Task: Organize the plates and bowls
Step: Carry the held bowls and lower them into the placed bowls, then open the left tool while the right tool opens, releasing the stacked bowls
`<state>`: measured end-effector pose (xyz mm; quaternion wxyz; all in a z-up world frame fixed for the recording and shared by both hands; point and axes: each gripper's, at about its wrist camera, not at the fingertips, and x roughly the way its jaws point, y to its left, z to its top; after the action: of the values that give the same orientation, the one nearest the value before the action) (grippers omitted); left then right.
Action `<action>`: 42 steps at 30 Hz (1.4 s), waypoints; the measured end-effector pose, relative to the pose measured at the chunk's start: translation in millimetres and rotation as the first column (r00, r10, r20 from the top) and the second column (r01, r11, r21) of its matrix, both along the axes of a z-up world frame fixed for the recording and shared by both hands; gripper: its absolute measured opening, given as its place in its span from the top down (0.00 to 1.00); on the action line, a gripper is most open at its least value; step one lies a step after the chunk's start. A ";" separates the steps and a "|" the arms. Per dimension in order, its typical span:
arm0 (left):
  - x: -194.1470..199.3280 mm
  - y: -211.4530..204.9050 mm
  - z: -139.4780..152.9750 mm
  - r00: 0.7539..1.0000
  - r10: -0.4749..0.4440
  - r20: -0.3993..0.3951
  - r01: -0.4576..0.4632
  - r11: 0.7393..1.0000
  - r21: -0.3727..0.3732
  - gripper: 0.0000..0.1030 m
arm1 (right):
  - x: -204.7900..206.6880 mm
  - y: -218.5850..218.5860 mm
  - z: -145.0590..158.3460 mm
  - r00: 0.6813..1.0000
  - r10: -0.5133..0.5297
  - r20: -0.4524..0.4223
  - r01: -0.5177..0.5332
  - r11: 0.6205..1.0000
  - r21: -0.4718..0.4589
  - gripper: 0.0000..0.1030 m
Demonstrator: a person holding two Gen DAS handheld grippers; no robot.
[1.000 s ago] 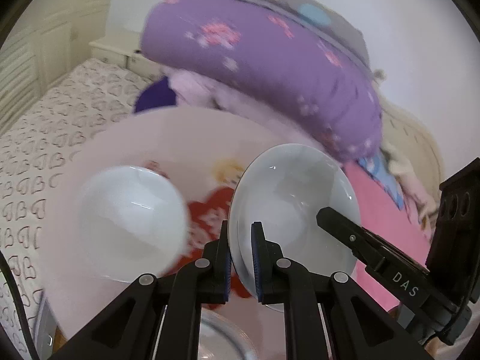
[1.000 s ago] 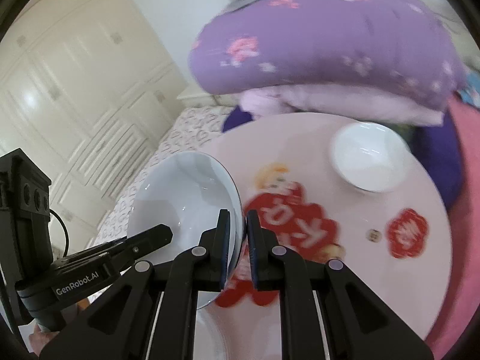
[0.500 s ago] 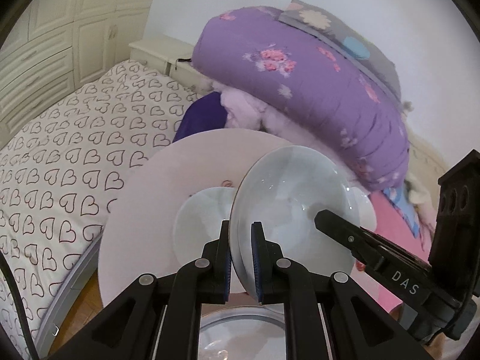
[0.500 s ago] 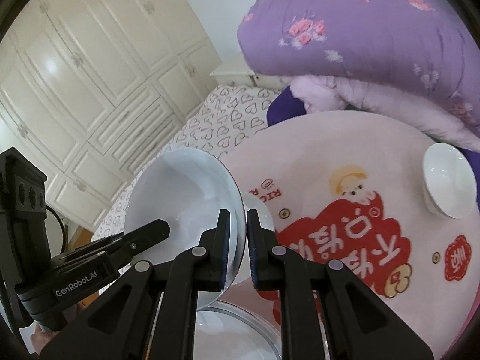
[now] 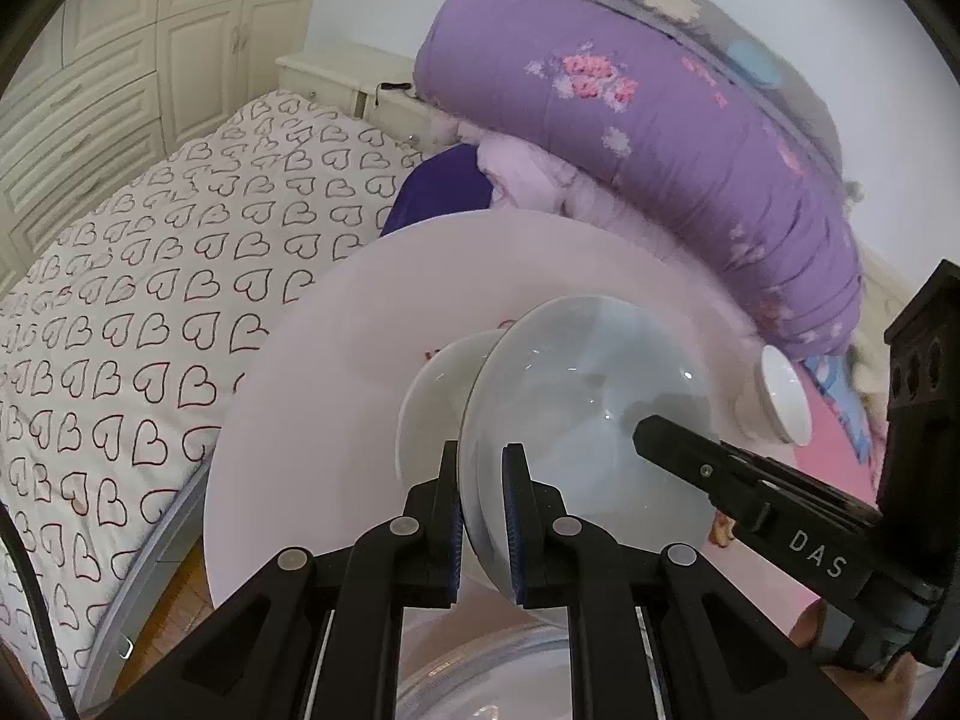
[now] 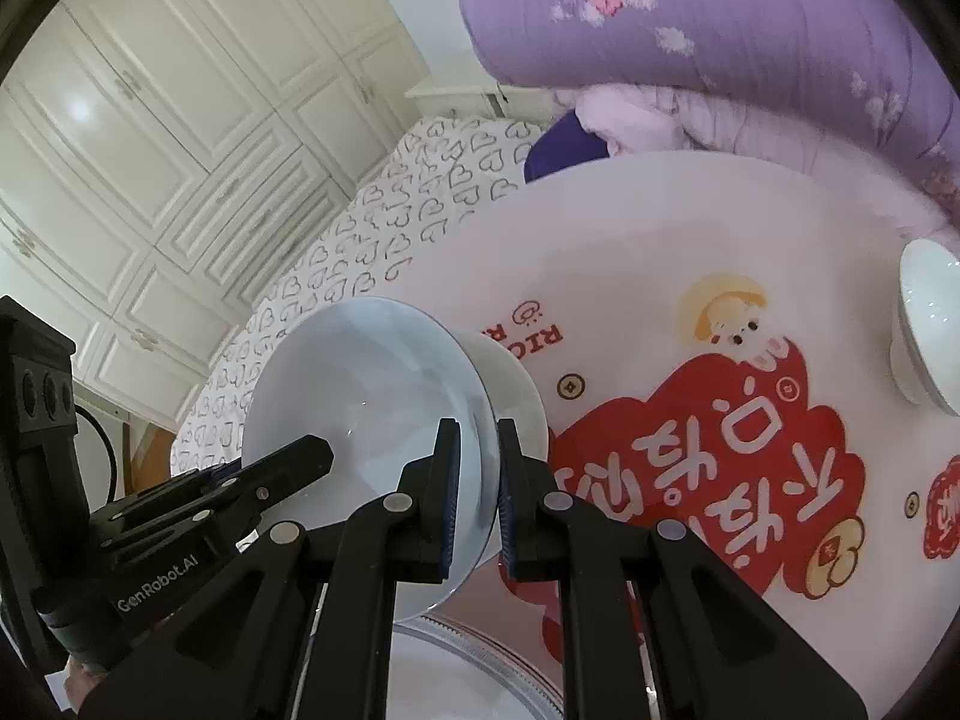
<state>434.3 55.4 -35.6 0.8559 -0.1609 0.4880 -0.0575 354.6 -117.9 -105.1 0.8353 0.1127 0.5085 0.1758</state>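
Holding one pale bowl (image 5: 588, 420) by its rim with both claws, left claw (image 5: 483, 516) and right claw (image 6: 477, 498) pinched tight. It has dropped lower, right above a white bowl (image 5: 438, 402) near the round table's (image 6: 630, 228) left edge. Stacking looks close.

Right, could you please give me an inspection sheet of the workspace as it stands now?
Surface: round pink table with a red cartoon print.
Job's things: pale bowl held tilted by its rim; white bowl just behind it, contact unclear; small white bowl standing apart; clear dish at the near edge.
Clutter: nothing seen.
Grippers: left gripper and right gripper both shut on the pale bowl, on opposite sides of its rim.
Cables: black cable by the left gripper.
Surroundings: heart-print bed, purple quilt, white wardrobe.
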 end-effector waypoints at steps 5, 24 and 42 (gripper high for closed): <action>19.5 -5.6 -16.7 1.000 0.002 -0.025 -0.001 1.000 0.021 0.91 | 8.0 1.8 -9.5 1.000 0.002 -0.024 -0.002 1.000 -0.006 0.89; 23.4 -9.4 -38.5 1.000 0.012 0.007 -0.012 0.998 0.064 0.90 | 8.0 11.2 -15.2 1.000 0.025 -0.018 -0.026 0.999 -0.045 0.86; 13.8 -2.3 -35.5 1.000 0.004 0.005 -0.004 1.000 0.021 0.77 | -0.5 13.8 -5.6 0.999 0.033 0.001 -0.033 0.999 -0.020 0.60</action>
<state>448.0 53.1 -71.1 0.8588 -0.1529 0.4863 -0.0511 354.1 -104.1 -110.7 0.8337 0.0957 0.5116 0.1847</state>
